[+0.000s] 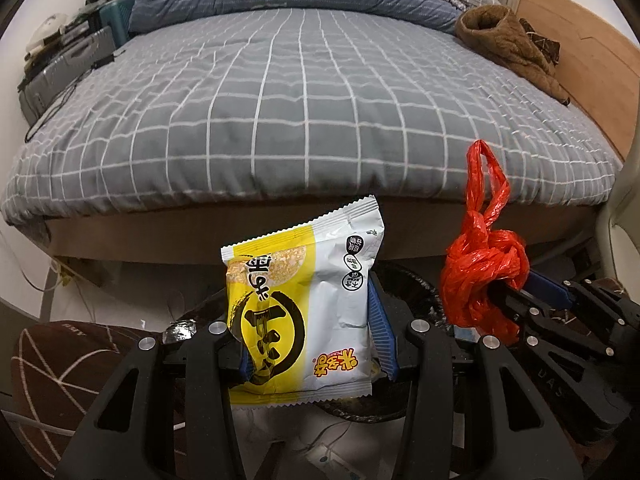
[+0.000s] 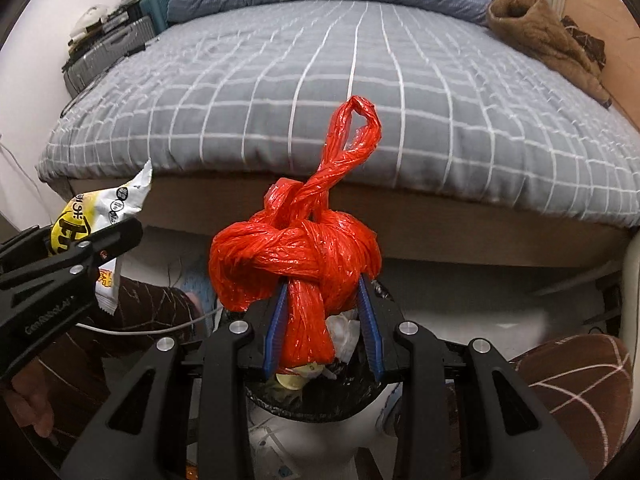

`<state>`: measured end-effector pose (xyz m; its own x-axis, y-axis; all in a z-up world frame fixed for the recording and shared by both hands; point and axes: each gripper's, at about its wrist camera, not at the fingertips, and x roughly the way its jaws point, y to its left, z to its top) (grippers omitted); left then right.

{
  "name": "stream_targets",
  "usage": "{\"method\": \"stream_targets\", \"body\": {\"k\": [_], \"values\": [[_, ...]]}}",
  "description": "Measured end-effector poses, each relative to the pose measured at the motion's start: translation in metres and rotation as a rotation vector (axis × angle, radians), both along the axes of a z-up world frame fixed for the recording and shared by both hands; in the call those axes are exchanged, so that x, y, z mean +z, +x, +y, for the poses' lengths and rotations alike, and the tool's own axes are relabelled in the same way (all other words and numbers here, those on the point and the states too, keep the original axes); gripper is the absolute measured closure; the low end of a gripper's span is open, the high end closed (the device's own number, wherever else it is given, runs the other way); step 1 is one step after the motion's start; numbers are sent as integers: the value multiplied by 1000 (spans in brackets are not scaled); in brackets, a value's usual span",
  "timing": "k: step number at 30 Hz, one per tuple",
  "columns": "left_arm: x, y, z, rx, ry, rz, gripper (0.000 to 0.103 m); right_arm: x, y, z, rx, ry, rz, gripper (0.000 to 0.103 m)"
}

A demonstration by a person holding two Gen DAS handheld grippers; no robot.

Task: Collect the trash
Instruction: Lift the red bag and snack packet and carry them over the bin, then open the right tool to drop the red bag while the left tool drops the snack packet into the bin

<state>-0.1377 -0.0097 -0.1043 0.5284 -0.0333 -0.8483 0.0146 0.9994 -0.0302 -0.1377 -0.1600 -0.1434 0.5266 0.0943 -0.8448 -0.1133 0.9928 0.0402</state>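
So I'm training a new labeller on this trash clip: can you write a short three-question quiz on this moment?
1. True or false: the left gripper is empty.
2. What does the right gripper hold?
A. a brown fleece garment
B. a knotted red plastic bag
C. a suitcase
3. Fill in: below the right gripper sits a bin lined with a ____ bag.

Key:
1. False. It is shut on a yellow and white snack packet.
2. B, the knotted red plastic bag. The brown fleece garment lies on the bed.
3. Black. The black-lined bin already has rubbish in it.
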Motion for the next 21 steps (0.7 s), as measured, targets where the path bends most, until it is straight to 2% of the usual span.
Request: {"method": "stream_targets", "body": {"k": [8,13,19,21], "values": [[-24,11,12,8,15,31,58,-32,17,12,16,0,73,70],[-24,13,21,26,9,25,58,-41,26,22,38,-3,94,68],[-31,13,29,49,17,39,58,-43,29,30,40,-21,81,49],[-31,12,29,47,17,39,58,-40,29,28,38,-22,68,39]]}}
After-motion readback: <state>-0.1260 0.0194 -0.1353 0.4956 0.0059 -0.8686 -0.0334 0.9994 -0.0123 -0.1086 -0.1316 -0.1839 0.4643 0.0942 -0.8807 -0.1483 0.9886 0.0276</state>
